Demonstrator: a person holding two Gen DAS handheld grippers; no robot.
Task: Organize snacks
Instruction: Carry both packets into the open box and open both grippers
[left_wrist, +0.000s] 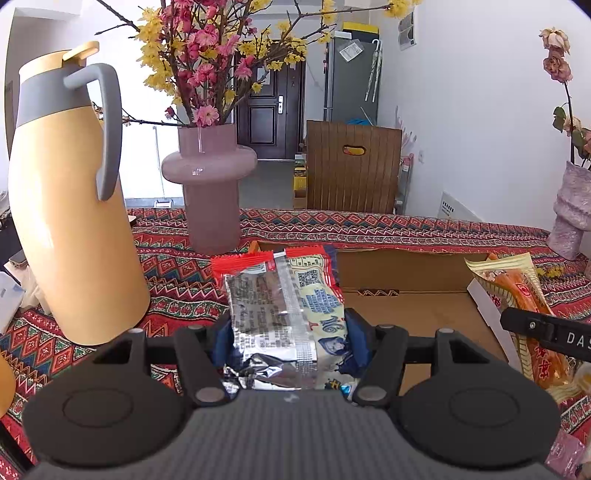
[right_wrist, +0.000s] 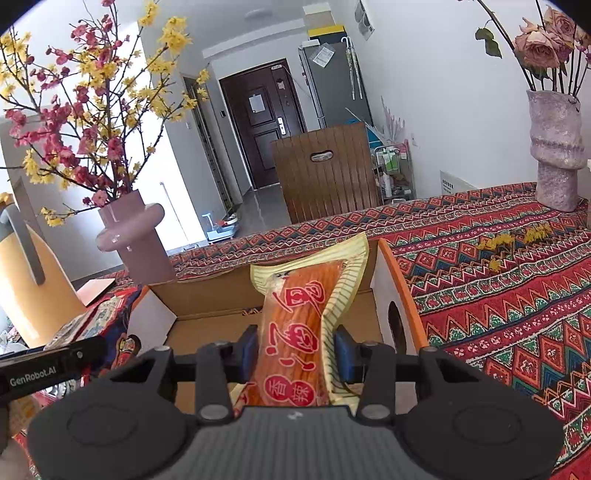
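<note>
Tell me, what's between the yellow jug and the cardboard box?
In the left wrist view, only patterned tablecloth lies between the jug and the box; the pink vase stands farther back.

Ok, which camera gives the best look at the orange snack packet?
The right wrist view: the orange snack packet sits centered, clamped between the right gripper fingers above the cardboard box. The left wrist view shows it only at the right edge, partly hidden.
</note>
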